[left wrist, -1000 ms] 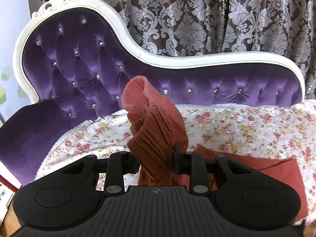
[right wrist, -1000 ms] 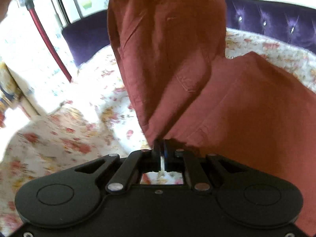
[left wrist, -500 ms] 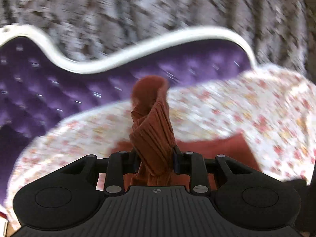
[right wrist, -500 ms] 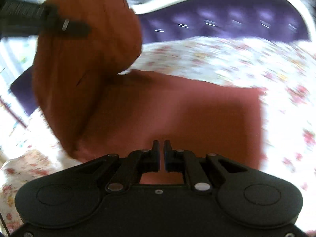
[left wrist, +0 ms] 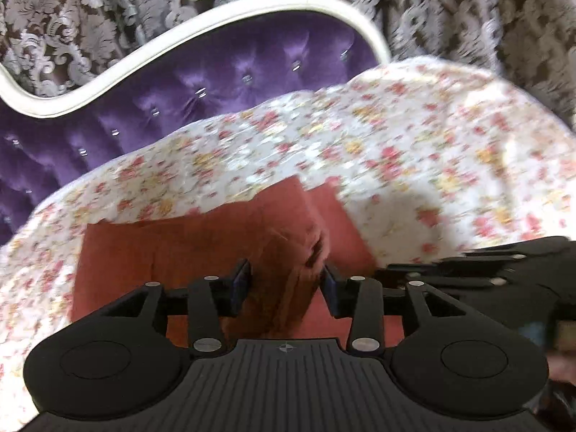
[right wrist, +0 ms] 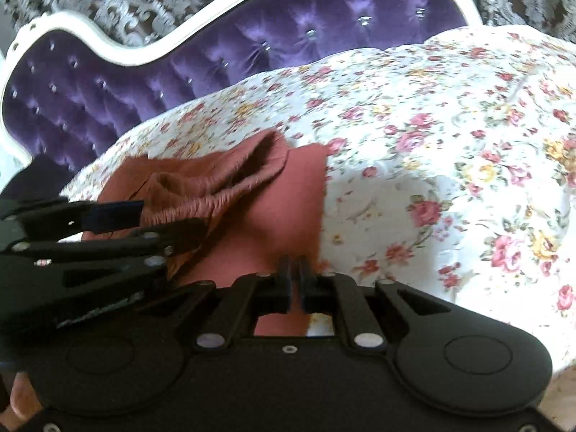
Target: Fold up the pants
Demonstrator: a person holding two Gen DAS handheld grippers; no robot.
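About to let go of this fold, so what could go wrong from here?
The left claw has just been opening with the bunched waistband between its pads; it may land crumpled, not flat. The right claw sits at the edge of the pants; pulling away could drag the fold open.

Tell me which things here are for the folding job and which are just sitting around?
For the job:
rust-red cloth pants
left gripper, jaws just opening around the ribbed waistband
right gripper, pinching the pants edge

Just around:
white flowered bedspread
purple tufted velvet sofa back
grey patterned curtain
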